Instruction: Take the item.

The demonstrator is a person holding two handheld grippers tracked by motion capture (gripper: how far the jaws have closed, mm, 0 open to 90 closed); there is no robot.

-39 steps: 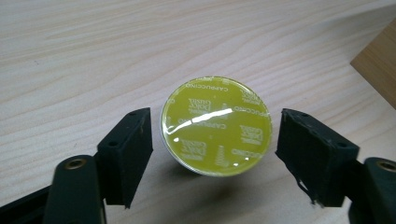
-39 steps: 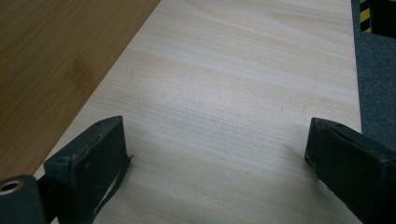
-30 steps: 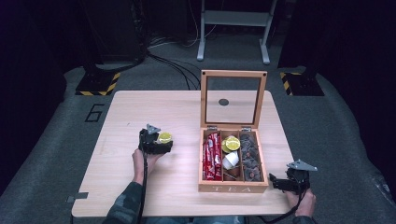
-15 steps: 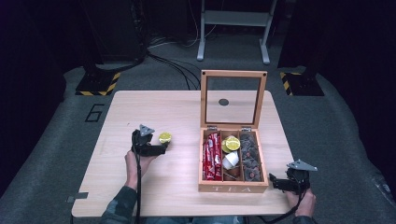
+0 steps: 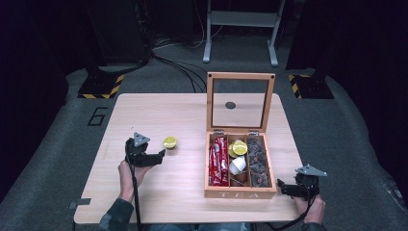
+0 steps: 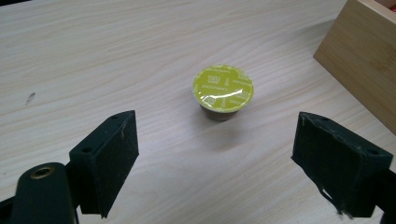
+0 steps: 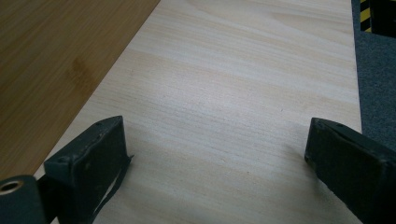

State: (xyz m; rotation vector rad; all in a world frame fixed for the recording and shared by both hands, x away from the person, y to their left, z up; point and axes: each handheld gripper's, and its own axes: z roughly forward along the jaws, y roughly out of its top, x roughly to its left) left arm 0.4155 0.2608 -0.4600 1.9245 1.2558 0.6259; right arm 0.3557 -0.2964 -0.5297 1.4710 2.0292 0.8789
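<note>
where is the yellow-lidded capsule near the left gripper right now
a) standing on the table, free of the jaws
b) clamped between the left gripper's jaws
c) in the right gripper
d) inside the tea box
a: the capsule stands upright on the table, ahead of the left gripper, whose jaws have just been opening and are spread wide with nothing between them.

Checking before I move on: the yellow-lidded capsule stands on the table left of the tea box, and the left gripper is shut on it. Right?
Not quite. The left gripper is open: in the left gripper view its jaws stand wide apart, and the capsule sits free on the table ahead of them, touching neither. The rest holds: the capsule stands left of the tea box.
</note>
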